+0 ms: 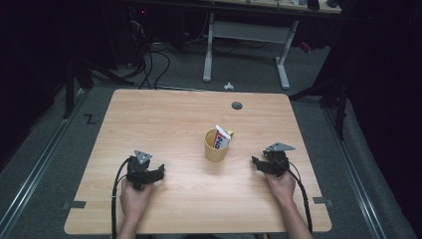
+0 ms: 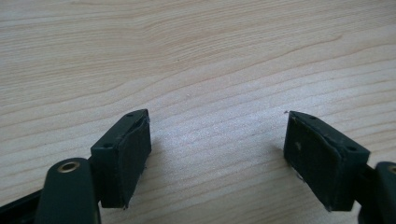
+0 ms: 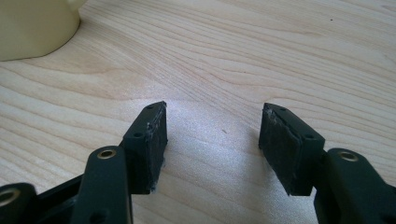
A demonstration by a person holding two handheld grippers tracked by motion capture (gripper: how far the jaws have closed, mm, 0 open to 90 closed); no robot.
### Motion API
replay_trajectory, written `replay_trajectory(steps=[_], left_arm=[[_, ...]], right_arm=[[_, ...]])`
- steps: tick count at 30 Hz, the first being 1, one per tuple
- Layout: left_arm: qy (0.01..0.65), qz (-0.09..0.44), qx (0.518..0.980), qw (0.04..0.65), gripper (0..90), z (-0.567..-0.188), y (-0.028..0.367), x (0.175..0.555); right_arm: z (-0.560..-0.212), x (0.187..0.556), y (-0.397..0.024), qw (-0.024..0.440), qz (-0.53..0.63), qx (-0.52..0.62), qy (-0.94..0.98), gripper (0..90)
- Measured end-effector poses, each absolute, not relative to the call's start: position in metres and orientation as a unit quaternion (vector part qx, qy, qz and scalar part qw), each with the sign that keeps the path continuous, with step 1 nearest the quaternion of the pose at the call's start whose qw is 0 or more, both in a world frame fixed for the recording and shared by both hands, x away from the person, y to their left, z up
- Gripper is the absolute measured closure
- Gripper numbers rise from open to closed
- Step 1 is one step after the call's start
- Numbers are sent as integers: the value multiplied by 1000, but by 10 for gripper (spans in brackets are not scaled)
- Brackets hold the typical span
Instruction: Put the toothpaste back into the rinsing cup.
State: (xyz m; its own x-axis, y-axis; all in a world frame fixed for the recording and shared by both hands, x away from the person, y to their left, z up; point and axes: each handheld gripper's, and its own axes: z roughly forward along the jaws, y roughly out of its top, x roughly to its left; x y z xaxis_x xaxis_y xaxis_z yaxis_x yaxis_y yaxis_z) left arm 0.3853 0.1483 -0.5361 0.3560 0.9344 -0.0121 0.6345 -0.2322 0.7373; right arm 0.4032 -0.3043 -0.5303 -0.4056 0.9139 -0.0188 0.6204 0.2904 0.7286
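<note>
1. A yellow mug (image 1: 216, 146) stands a little right of centre in the high view, on the bare wooden table (image 1: 164, 119). A small tube (image 1: 222, 136), white with red and blue print and probably toothpaste, stands tilted inside the mug and sticks out above the rim.
2. The left gripper (image 1: 160, 172) rests low in the lower left of the high view, well apart from the mug. In the left gripper view (image 2: 217, 140) its jaws stand wide apart with nothing but wood grain between them.
3. The right gripper (image 1: 256, 163) rests in the lower right of the high view, nearer to the mug but not touching it. In the right gripper view (image 3: 212, 128) its jaws are also spread and hold nothing. The mug's base (image 3: 35, 25) sits in the upper left corner of that view.
4. I judge this to be a resting stage: both hands are parked on the table and neither tool is engaged with anything.
5. If the work concerns the tube, the next move would be to carry one gripper up over the rim, line its pads across the tube's flat sides, and perhaps steady the mug with the other.
</note>
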Motion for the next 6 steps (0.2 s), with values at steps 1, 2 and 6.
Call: replay_trajectory(steps=[1,2,6], left_arm=[[521,224,752,335,235,-536,148,385],[521,224,752,335,235,-536,148,385],[521,224,752,335,235,-536,148,385]], right_arm=[[-530,403,-304,223,328,497,771,420],[-530,403,-304,223,328,497,771,420],[-530,403,-304,223,328,497,772,415]])
